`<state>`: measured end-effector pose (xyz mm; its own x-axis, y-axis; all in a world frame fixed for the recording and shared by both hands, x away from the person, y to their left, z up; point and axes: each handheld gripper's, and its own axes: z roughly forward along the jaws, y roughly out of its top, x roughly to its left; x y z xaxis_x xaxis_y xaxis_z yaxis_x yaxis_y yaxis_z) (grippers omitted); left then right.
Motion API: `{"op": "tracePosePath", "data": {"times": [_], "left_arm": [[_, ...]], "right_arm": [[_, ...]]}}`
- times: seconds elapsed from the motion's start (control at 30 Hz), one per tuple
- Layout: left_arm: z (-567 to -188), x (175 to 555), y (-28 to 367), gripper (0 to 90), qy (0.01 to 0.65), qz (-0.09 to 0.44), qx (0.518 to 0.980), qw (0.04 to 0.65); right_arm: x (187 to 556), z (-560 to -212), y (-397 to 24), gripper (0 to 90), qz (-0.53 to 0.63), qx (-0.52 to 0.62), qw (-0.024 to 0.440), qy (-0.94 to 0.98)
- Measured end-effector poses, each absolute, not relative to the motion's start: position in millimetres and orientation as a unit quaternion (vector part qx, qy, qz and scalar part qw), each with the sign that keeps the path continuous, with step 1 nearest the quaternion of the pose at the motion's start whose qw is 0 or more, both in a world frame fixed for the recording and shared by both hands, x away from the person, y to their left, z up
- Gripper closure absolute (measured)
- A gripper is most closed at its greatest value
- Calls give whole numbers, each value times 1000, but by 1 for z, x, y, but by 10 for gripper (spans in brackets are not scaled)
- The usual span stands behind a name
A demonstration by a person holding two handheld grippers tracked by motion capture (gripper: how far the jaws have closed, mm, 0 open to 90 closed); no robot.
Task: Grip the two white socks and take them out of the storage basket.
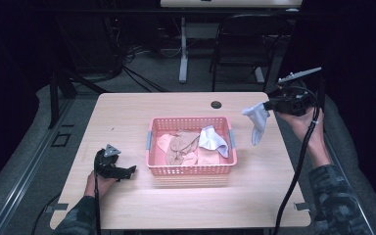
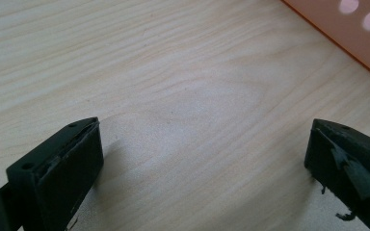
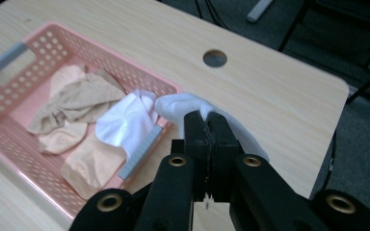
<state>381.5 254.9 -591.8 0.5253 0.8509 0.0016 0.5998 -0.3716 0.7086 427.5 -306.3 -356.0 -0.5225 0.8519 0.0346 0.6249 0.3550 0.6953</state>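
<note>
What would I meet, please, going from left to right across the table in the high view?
Left gripper → pink basket → white sock hanging from the right gripper.

We read a lab or recording room, pale wooden table [image 1: 127,112] under dark surrounds, floor cables [image 1: 132,58], black folding chair [image 1: 245,44].

overhead facing forward, tongs views close (sharing basket [image 1: 191,169])

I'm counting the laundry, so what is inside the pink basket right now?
The pink basket holds a white sock at its right end and crumpled tan socks beside it. Whatever lies beneath that heap is covered, so the exact count stays unclear.
</note>
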Motion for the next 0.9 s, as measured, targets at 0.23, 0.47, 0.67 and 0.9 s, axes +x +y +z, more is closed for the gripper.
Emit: {"op": "tracePosePath", "data": {"times": [0.23, 0.47, 0.67, 0.9], "left_arm": [[-592, 382, 255, 0, 450, 188, 806, 335], [-592, 382, 255, 0, 449, 188, 807, 334], [-592, 382, 255, 0, 449, 188, 806, 335], [-592, 382, 255, 0, 448, 188, 807, 335]], "right_arm": [[440, -410, -309, 889, 293, 481, 146, 813], [449, -464, -304, 886, 265, 506, 116, 813], [451, -500, -302, 881, 246, 524, 85, 811], [452, -523, -301, 709, 225, 532, 61, 814]]}}
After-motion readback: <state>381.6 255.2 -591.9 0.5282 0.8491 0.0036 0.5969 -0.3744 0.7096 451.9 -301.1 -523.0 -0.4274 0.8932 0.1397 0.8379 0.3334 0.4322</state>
